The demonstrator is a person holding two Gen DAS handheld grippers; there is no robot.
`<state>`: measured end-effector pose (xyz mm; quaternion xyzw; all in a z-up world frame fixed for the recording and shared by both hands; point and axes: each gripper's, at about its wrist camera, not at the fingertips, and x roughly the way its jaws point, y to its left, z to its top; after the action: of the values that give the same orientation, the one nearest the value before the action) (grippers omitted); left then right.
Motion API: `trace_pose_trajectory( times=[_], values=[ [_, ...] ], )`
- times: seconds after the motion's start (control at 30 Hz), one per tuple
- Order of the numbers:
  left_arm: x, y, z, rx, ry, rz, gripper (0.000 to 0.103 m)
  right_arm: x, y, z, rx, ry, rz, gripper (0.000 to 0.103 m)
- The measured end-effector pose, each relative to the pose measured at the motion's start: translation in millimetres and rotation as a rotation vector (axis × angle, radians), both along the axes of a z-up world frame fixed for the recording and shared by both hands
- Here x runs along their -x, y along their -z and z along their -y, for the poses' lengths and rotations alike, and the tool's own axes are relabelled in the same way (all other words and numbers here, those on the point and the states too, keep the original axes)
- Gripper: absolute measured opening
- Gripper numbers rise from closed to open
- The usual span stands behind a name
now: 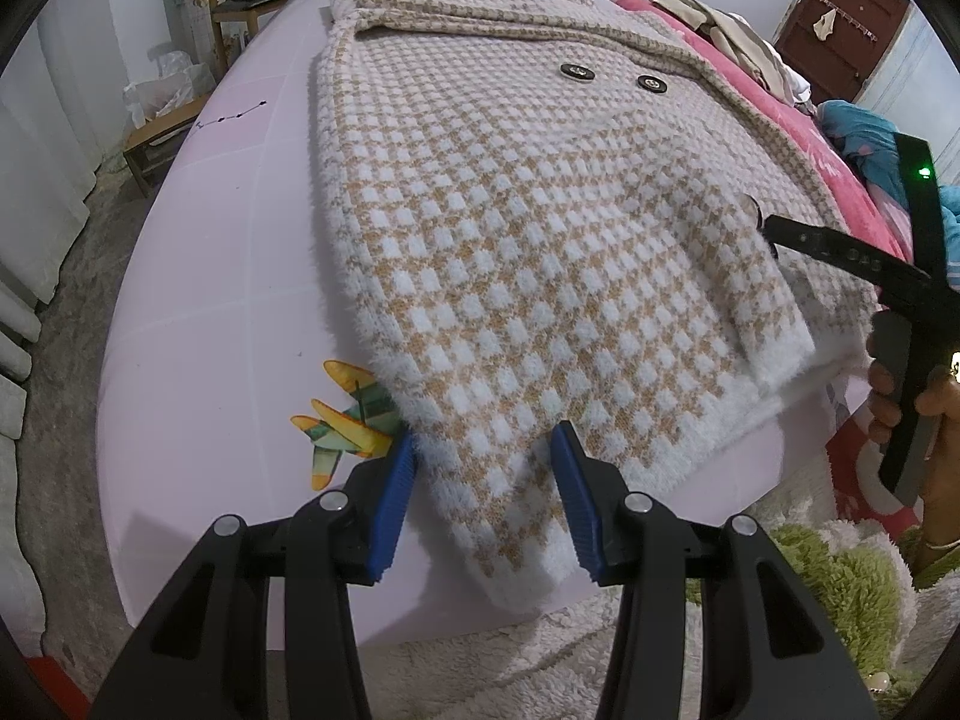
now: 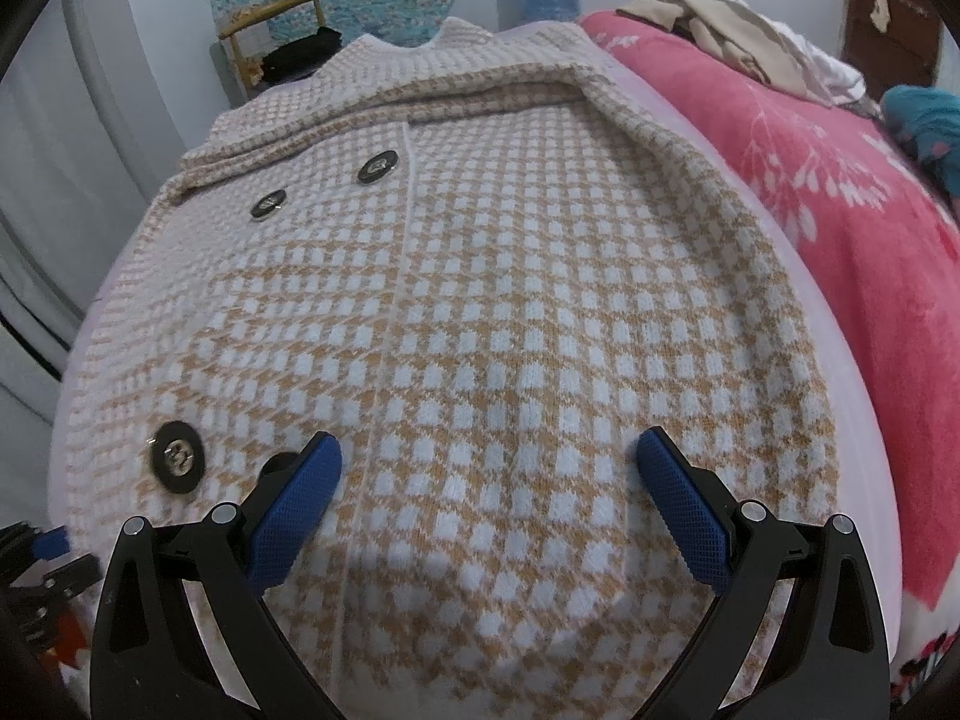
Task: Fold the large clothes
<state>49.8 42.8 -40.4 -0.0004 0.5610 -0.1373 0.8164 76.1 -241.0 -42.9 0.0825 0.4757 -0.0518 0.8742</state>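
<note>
1. Left wrist view: the left gripper [image 1: 483, 468] has its blue pads [image 1: 393, 510] spread apart, one on each side of a corner of the coat's white fuzzy hem. Nothing is pinched between them.
2. The coat [image 1: 540, 228], a fuzzy knit in tan and white checks, lies flat on a pale pink sheet [image 1: 210, 300]. Its hem is toward the camera and its collar at the far end.
3. Two dark buttons [image 1: 576, 72] sit side by side on the upper front of the coat.
4. A printed orange and green airplane [image 1: 342, 420] shows on the sheet just left of the hem corner, touching the left pad.
5. At the right edge of this view a hand [image 1: 900, 390] holds the right gripper's black body [image 1: 864, 258] over the coat's right side.
6. Right wrist view: the right gripper [image 2: 489, 468] is wide open above the lower front of the coat [image 2: 540, 300], holding nothing. Whether the pads touch the knit cannot be told.
7. A large dark button [image 2: 176, 456] lies just left of the left pad [image 2: 294, 516], with another partly hidden behind it.
8. A pink towel [image 2: 810, 180] with a white plant print lies along the coat's right, with a strip of sheet between.
9. Beige clothes [image 2: 738, 42] are piled at the towel's far end.
</note>
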Motion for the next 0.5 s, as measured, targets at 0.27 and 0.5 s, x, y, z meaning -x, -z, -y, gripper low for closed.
trace_pose_trajectory(
  times=[0.27, 0.5],
  values=[
    [0.0, -0.2, 0.8, -0.003, -0.003, 0.000, 0.045, 31.1, -35.1, 49.0, -0.126, 0.040, 0.072, 0.095],
    [-0.5, -0.2, 2.8, -0.018, -0.008, -0.007, 0.045, 44.9, -41.7, 88.9, -0.141, 0.113, 0.070, 0.095]
  ],
)
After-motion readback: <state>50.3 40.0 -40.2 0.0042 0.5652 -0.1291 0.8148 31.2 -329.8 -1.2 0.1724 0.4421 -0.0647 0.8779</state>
